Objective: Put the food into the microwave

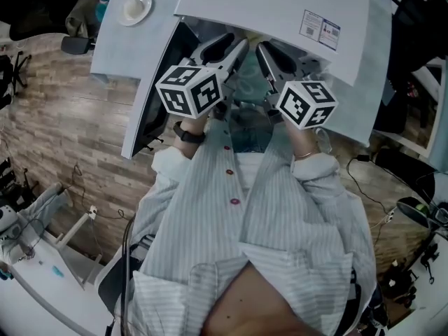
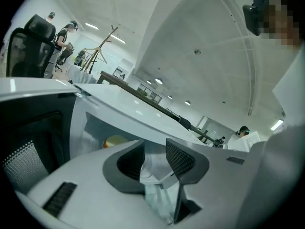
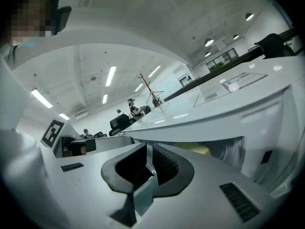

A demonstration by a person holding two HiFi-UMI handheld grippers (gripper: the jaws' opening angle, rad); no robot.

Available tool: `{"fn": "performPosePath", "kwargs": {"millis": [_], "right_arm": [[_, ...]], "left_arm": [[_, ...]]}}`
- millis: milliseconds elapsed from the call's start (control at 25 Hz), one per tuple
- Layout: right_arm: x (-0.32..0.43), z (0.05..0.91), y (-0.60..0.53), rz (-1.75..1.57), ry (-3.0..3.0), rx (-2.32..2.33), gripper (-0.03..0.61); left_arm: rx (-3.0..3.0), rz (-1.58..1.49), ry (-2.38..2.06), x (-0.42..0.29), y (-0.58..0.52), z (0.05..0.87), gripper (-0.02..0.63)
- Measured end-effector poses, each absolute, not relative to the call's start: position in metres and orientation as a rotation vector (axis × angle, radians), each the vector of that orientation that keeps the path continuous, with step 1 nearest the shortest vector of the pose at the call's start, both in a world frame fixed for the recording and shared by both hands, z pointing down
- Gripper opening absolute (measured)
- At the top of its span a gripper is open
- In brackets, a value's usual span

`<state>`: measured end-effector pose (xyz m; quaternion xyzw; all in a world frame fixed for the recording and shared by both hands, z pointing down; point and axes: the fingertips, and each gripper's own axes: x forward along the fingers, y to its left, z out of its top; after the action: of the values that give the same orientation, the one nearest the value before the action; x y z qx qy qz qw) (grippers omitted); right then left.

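The white microwave stands open, and the clear plastic food container hangs just in front of its mouth, not yet inside. It looks light but thin-walled and easy to buckle or tip, so its stiffer rim is the best hold. The left claw and right claw each pinch that rim on opposite sides.

The head view looks steeply down from close above, past the person's striped shirt, onto the left gripper, the right gripper and the white microwave. Each gripper view rides low behind its own jaws and faces the microwave's open front from very near. Both share its cavity and the room's ceiling. All three share the container clamped between the grippers.
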<state>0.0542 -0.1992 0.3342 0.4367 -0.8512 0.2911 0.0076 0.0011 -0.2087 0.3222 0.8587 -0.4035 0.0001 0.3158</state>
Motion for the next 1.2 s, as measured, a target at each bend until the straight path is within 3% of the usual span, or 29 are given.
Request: {"fn": "performPosePath", "kwargs": {"millis": [400, 1200], "right_arm": [[0.065, 0.310, -0.176, 0.888, -2.729, 1.317, 0.040], [0.077, 0.307, -0.177, 0.920, -2.745, 1.328, 0.032]], "left_arm": [[2.310, -0.016, -1.042, -0.001, -0.185, 0.308, 0.009], [2.350, -0.029, -0.908, 0.020, -0.178, 0.296, 0.009]]}}
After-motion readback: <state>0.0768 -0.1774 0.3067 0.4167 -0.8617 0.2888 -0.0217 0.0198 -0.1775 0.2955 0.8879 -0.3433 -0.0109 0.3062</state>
